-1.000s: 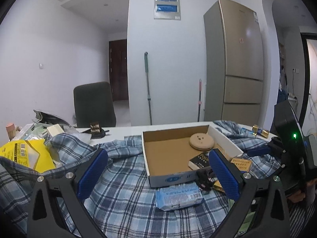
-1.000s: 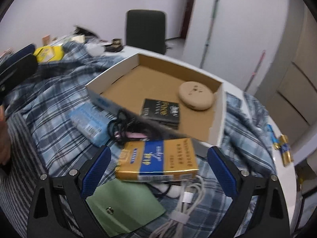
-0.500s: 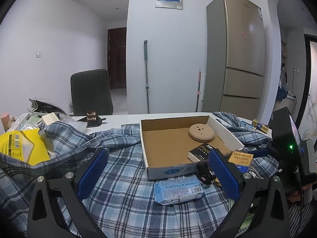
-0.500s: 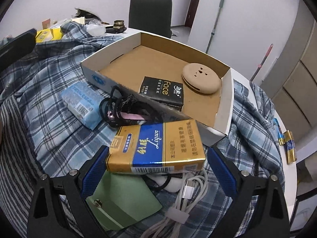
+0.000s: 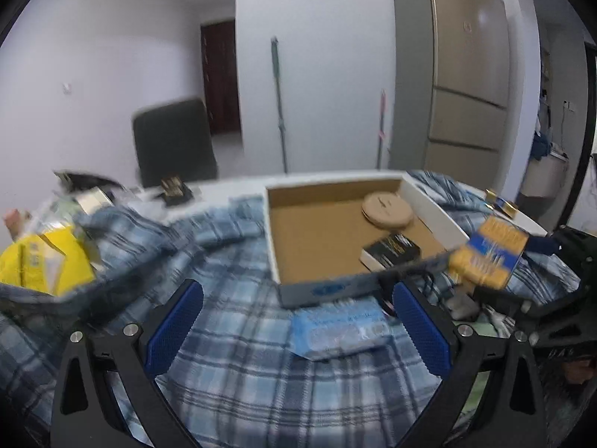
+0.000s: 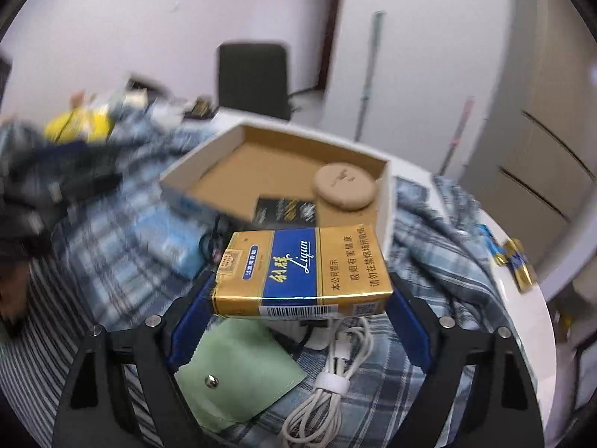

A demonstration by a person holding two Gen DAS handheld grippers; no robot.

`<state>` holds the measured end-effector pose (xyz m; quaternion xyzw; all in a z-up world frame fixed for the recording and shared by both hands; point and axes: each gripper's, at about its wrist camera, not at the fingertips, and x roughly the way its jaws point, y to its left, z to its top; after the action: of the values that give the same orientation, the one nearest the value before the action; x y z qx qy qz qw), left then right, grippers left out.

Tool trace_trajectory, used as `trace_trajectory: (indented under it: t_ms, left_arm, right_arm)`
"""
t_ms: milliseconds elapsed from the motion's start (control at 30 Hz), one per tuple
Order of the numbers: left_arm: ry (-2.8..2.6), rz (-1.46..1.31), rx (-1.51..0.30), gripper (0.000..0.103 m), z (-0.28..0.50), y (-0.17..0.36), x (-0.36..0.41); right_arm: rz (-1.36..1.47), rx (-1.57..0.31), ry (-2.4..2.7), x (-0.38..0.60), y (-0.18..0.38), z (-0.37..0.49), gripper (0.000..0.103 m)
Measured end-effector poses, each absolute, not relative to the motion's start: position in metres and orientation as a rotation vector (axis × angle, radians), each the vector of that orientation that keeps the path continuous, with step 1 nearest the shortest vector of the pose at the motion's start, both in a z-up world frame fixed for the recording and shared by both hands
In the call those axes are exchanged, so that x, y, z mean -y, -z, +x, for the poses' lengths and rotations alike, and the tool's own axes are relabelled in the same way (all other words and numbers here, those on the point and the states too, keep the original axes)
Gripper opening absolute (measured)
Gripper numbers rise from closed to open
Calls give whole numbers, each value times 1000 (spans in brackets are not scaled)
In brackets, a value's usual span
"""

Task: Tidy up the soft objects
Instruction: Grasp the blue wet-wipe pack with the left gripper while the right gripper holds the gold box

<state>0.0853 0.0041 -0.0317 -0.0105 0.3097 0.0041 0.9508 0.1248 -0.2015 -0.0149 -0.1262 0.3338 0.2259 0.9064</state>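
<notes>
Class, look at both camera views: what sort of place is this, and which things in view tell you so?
Probably a room in a home, perhaps a kitchen-dining area: a tall beige refrigerator, a long-handled mop leaning on the white wall, and a dark chair at a cluttered white table.

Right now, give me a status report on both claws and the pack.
Right claw shut on pack, lifted near tray. Left claw open, above tissues. Cable, pouch under pack.

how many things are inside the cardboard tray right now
2. A round tan disc lies in the cardboard tray near its far right corner, and a black packet lies flat at the near right. The gold cigarette pack hides part of the near edge.
</notes>
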Motion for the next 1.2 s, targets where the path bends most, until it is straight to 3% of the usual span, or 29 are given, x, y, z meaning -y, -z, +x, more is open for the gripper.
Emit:
trace_trajectory:
  t_ms: [333,667,833,1000,1200]
  left_arm:
    - [-6,32,-831,103,117,57,19]
    - [-11,12,-1014,103,148,83,22]
    - [-17,21,-1009,103,147,88,23]
    - [8,-17,-1008,85,146,88,20]
    - [25,-35,-969,71,139,83,18]
  right_arm:
    - [-100,-528,-265,216,5,106,87]
    - [-87,-544,-269,218,12,110,87]
    - [-83,-519,-270,219,10,105,87]
    - [-106,-509,-282,215,10,101,87]
    - [-101,-517,-281,217,11,103,87]
